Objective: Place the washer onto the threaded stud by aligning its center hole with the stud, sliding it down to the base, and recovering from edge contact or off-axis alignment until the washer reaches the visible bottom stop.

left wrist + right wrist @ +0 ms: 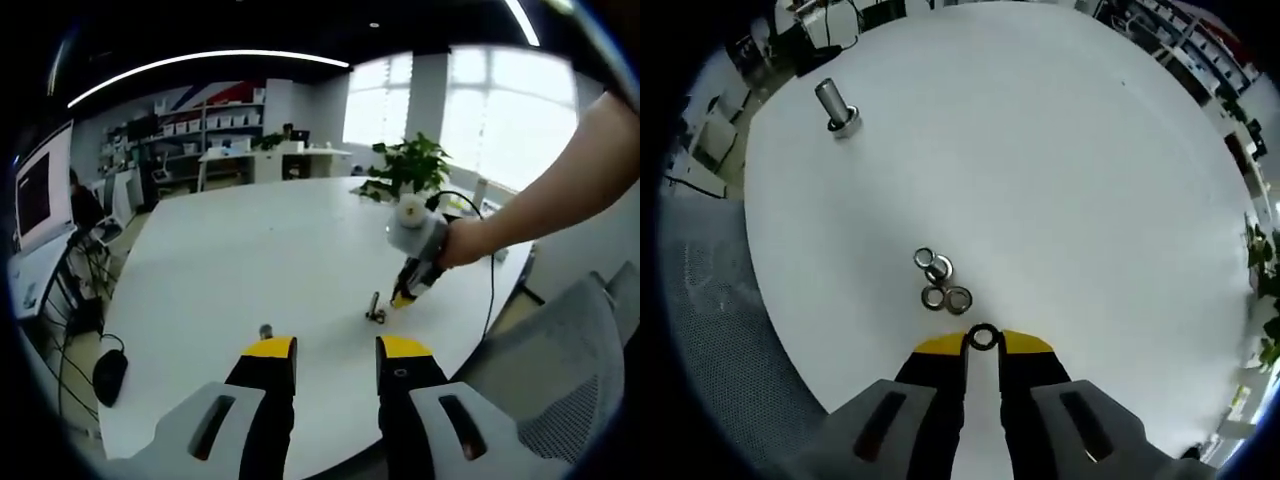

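In the right gripper view, a small dark washer point(983, 336) is pinched between the yellow tips of my right gripper point(983, 342), which is shut on it. Just ahead, several loose washers point(940, 282) lie in a cluster on the white table point(1060, 160). The threaded stud point(837, 107) stands upright on its base far off at the upper left. In the left gripper view, my left gripper point(337, 350) is open with nothing between its fingers, and the stud point(266, 330) stands just beyond its left jaw. A hand holds the right gripper point(403, 297) low beside the washer cluster point(375, 310).
The table's curved edge point(775, 300) runs near the stud and washers. A grey mesh chair point(570, 380) stands at the right. A potted plant point(410, 165) and a cable point(490, 290) are at the far side. Shelves and desks point(215, 140) line the back wall.
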### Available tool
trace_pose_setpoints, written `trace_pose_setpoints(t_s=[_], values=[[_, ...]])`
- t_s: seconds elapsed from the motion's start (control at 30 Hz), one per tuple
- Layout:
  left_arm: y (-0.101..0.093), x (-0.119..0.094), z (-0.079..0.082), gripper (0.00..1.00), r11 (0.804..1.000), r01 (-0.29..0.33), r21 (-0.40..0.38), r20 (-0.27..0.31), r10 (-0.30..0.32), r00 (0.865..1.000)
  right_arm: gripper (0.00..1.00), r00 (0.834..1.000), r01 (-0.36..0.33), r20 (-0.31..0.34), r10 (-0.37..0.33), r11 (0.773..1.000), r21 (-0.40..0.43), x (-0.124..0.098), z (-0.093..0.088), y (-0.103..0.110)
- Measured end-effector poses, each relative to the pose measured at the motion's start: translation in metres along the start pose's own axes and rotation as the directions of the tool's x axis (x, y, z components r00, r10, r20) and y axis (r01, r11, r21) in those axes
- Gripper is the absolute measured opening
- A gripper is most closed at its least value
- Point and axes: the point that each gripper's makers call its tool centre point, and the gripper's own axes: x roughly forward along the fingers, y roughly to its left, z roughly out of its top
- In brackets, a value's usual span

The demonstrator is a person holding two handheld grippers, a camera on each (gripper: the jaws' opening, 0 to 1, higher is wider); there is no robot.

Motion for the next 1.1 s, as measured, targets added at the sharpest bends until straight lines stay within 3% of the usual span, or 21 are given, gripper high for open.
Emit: trace_pose_setpoints(t_s=[0.23, 0.6, 1.1], values=[[0.0, 0.0, 0.003, 0.29, 1.0, 0.003, -0.008, 0.015, -0.003, 1.0, 0.13, 0.998, 0.015, 0.063, -0.012, 0.999, -0.047, -0.018, 0.023, 0.004], [0.003, -0.002, 0.008, 0.29, 1.0, 0.003, -0.031, 0.042, -0.002, 0.999, 0.13, 0.994, 0.022, 0.111, -0.006, 0.99, -0.142, -0.04, 0.052, 0.011], [-0.002, -0.001, 0.006, 0.29, 1.0, 0.013, -0.012, 0.03, -0.012, 0.999, 0.13, 0.998, -0.01, 0.049, 0.025, 0.962, -0.274, -0.034, 0.05, 0.029]])
